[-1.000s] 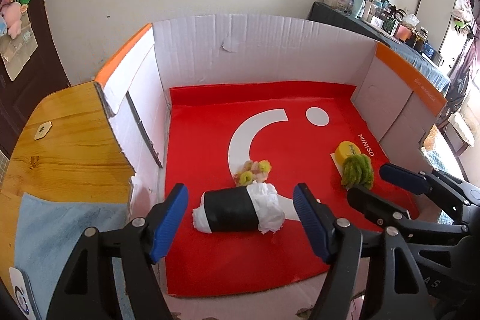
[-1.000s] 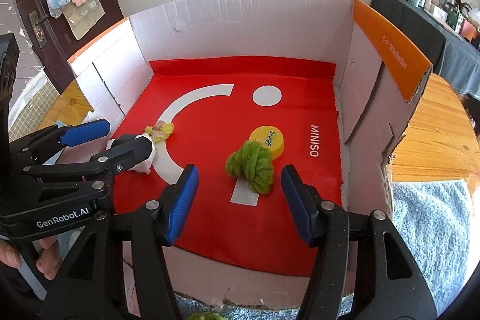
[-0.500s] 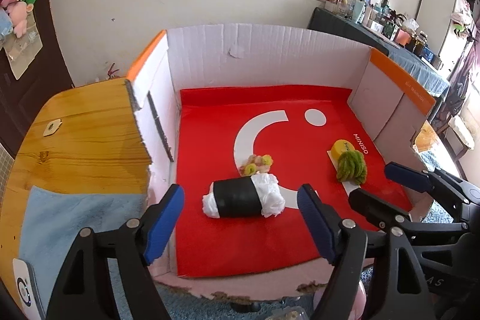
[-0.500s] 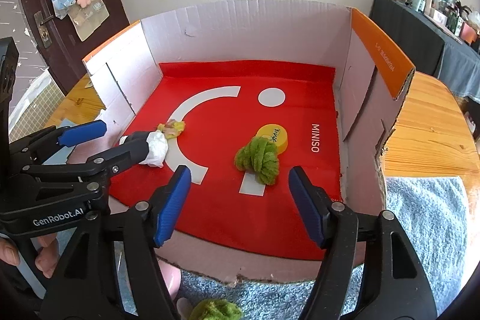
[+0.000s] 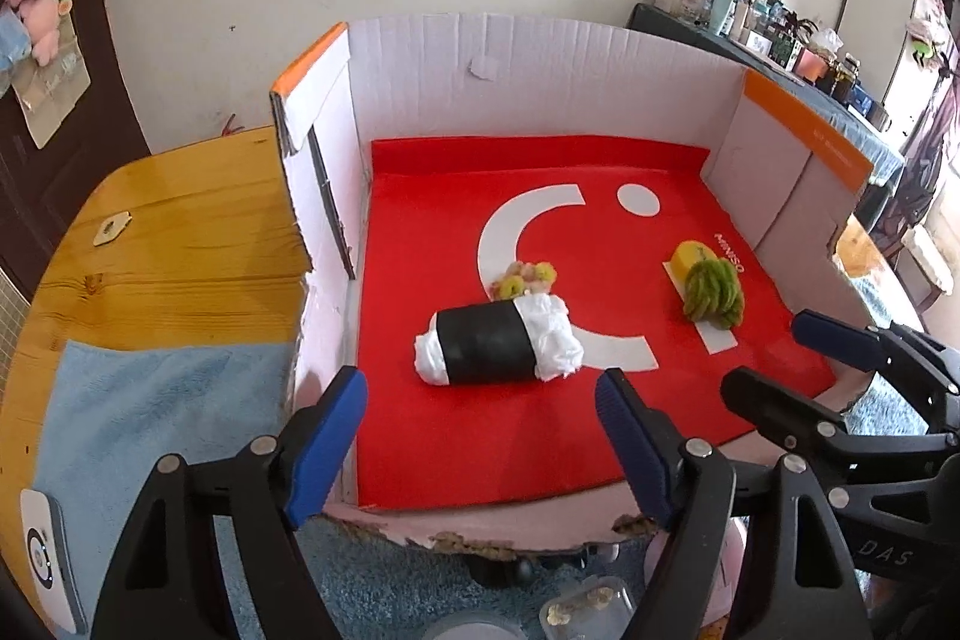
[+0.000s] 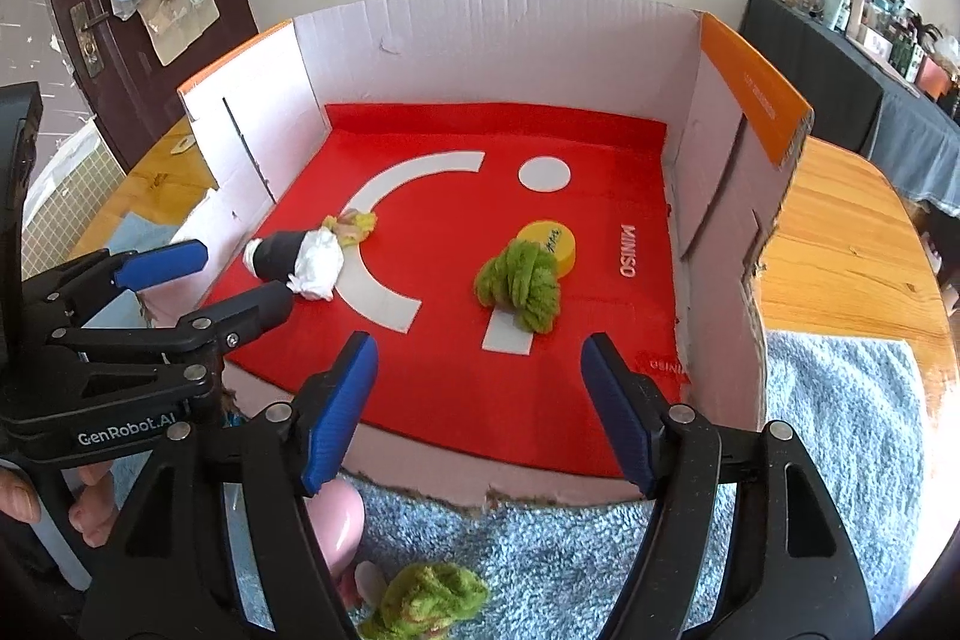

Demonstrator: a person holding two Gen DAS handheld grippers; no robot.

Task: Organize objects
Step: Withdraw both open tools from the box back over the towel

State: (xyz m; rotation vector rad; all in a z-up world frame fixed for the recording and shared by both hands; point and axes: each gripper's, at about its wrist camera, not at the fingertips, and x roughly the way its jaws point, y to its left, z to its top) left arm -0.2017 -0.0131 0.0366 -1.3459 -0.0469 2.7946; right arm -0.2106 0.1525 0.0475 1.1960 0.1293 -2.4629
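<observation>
1. The black-banded white roll point(image 5: 498, 345) lies on its side on the red mat point(image 5: 480, 436) inside the cardboard box point(image 5: 540, 64), just ahead of the left gripper point(image 5: 480, 436).
2. It looks light and soft; the crinkled white ends would likely crush, so the firmer black band seems the place to grip.
3. A green knotted plush point(image 6: 522, 283) lies touching a yellow disc point(image 6: 555, 241), ahead of the right gripper point(image 6: 480, 415); it probably squashes easily.
4. Both grippers hover wide apart and hold nothing.
5. Another green plush point(image 6: 429, 601) lies outside on the blue towel point(image 6: 840, 430).
</observation>
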